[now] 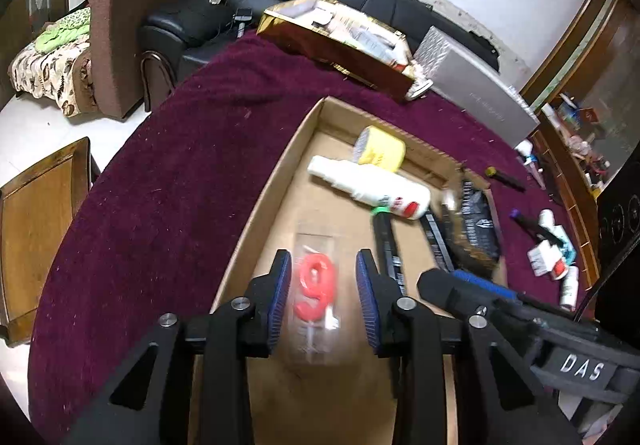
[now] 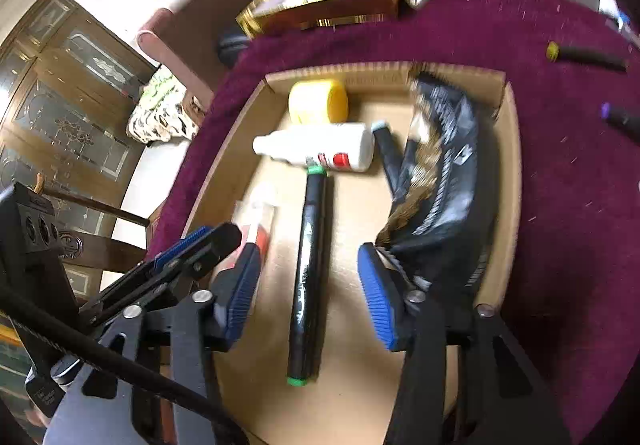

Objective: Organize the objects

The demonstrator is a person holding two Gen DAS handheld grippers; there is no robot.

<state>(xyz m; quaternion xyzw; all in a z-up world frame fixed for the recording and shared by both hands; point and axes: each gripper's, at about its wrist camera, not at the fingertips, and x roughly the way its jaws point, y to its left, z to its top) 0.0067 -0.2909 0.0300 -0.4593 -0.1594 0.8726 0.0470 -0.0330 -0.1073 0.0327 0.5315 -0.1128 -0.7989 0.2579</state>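
Here the left tool (image 1: 324, 285) hangs released over the packaged candle (image 1: 316, 285) in the cardboard box (image 1: 256, 213); the right tool (image 2: 308, 285), also released, straddles the marker (image 2: 310, 269); lift both straight up.

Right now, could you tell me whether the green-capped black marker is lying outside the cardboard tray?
No, the green-capped black marker lies flat on the floor of the cardboard tray, between the open right tongs.

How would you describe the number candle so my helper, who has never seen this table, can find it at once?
Start at the shallow cardboard box on the purple cloth. Along its left side, nearer than the white bottle, lies a clear flat packet, between the open fingers of the left hand-held gripper. Inside is the number candle, a red 9, the only red numeral in the box.
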